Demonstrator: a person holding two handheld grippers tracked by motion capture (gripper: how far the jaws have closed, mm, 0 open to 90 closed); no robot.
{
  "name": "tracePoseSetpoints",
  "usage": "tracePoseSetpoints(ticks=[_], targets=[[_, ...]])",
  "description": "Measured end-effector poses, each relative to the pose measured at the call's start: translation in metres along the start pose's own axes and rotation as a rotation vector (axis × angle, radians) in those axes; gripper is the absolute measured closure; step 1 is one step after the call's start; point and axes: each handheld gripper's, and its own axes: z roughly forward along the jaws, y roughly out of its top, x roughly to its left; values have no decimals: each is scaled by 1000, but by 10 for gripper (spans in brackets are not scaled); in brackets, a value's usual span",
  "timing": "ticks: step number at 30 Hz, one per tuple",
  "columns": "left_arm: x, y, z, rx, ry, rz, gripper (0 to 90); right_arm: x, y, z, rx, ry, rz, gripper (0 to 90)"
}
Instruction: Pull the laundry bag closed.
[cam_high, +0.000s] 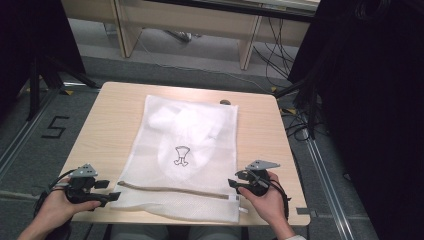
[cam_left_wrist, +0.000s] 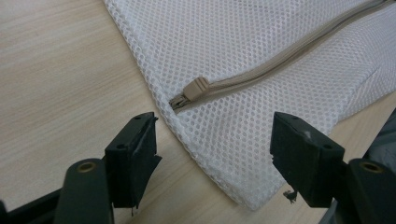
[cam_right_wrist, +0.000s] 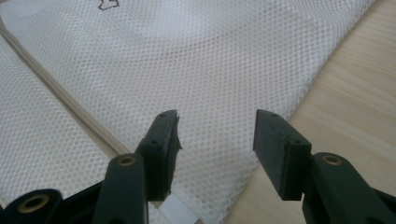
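Grey floor (cam_high: 150, 70), light wood desks (cam_high: 190, 20) behind, black curtains (cam_high: 370, 100) both sides.

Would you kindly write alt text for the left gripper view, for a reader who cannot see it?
A white mesh laundry bag lies on a light wooden table, its beige zipper running diagonally, with the zipper pull at the end near the bag's edge. The left gripper is open, its black jaws flanking the bag's corner without touching it.
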Motion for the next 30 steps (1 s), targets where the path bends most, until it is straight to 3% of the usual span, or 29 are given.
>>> tracePoseSetpoints(ticks=[1, 2, 4, 5, 7, 8, 10, 15, 17, 18, 19, 21, 22, 23, 24, 25, 30], targets=[[0, 0, 0, 2, -2, 1, 312, 2, 0, 3, -45, 11, 14, 512], [3, 0, -2, 34, -3, 41, 311, 3, 2, -1, 2, 14, -1, 515], [2, 0, -2, 37, -5, 31, 309, 7, 5, 2, -24, 28, -33, 522], [2, 1, -2, 40, -6, 46, 307, 11, 7, 1, -16, 34, -18, 527], [2, 2, -3, 52, -7, 52, 302, 17, 10, 3, -25, 52, -48, 537], [2, 1, -1, 34, -4, 47, 298, 20, 11, 5, -37, 59, -66, 543], [4, 2, -1, 58, -2, 48, 296, 26, 15, 8, -32, 73, -89, 551], [1, 1, 1, 15, -3, 27, 295, 42, 23, 15, -24, 96, -156, 572], [0, 2, 0, 35, -3, 29, 295, 46, 25, 17, -37, 109, -167, 571], [0, 1, 2, 9, 1, 25, 296, 48, 26, 17, -27, 111, -161, 571], [0, 1, 1, 18, -4, 34, 296, 52, 26, 19, -33, 110, -133, 572], [0, 2, -1, 21, 9, 31, 299, 52, 29, 22, -36, 113, -179, 575], [1, 2, -2, 20, 7, 38, 303, 54, 29, 23, -31, 119, -173, 577], [-1, 2, -1, -7, 8, 12, 304, 56, 31, 25, -34, 122, -181, 576], [0, 1, -1, -14, 13, 12, 305, 58, 32, 27, -30, 126, -186, 576], [1, 2, -3, 12, 11, 26, 304, 61, 34, 29, -33, 130, -194, 577], [1, 2, -2, 7, 13, 26, 301, 75, 42, 38, -31, 140, -238, 582]])
